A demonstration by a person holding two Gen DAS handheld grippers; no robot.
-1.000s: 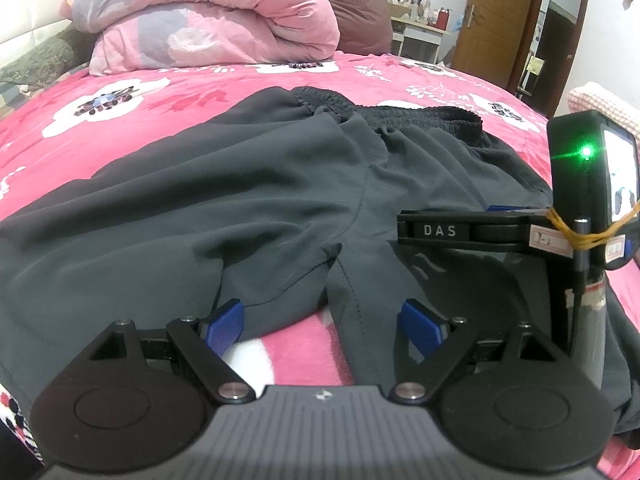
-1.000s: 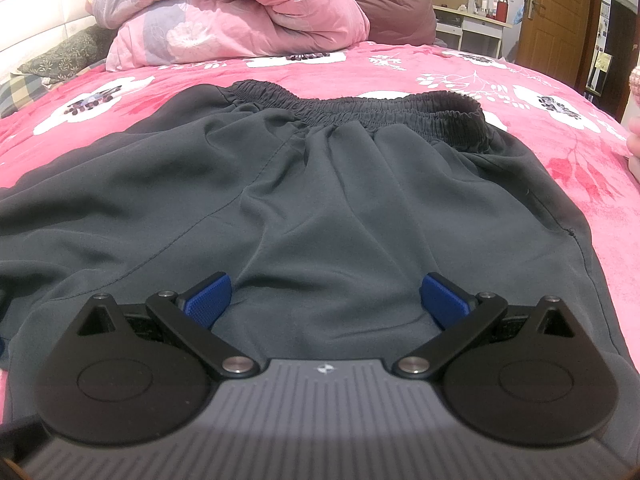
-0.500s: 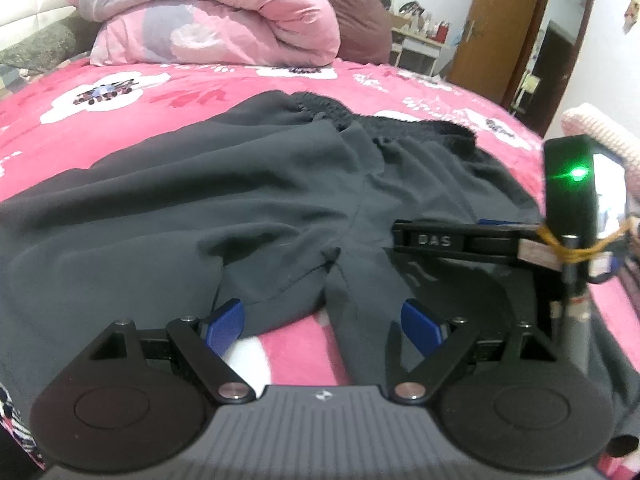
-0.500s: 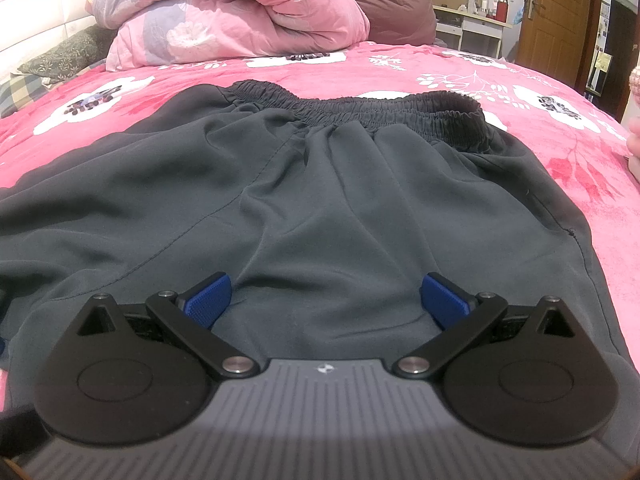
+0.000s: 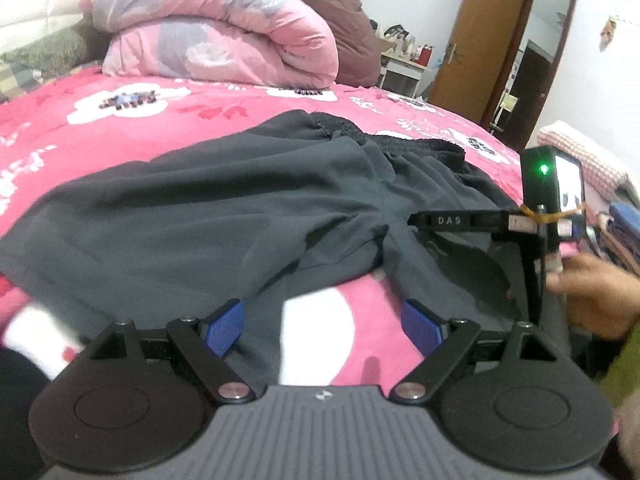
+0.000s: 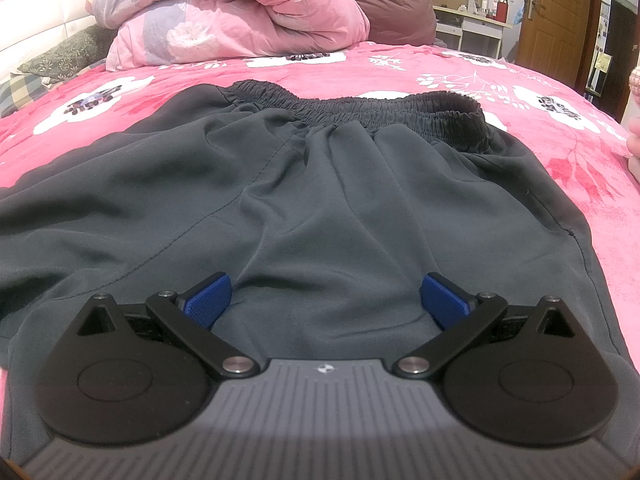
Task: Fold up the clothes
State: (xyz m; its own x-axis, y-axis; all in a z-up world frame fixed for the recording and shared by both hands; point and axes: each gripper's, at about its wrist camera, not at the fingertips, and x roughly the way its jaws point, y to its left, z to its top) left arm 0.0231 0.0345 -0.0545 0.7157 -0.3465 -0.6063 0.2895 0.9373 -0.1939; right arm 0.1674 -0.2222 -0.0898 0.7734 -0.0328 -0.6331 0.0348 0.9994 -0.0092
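Left wrist view: I am holding my left tool [image 5: 322,320] low in the frame with its blue pads spread wide apart, gripping nothing. The dark grey shorts [image 5: 208,216] are lying flat across the middle of the frame on the pink floral bed [image 5: 132,120], waistband toward the upper centre, leg hems toward me. Between my pads I am looking at bare bedcover in the notch where the two legs part; the left leg's hem is passing just at my left pad. My right tool [image 5: 452,220] is showing at the right edge of the frame, seen side-on, over the right leg. The picture is blurring at its lower left.

Right wrist view: my right tool [image 6: 326,300] is sitting at the bottom centre, pads equally wide apart and empty, with shorts fabric filling the space between them. The elastic waistband [image 6: 360,110] is running across the upper centre; the rolled quilt [image 6: 224,12] is lying well behind it.

Judgement: the fold is not yet begun. To do it cleanly, I am advising that each tool takes one hem corner, catching both fabric layers and no bedcover, closing fully before lifting, then carrying evenly so the cloth is not bunching.
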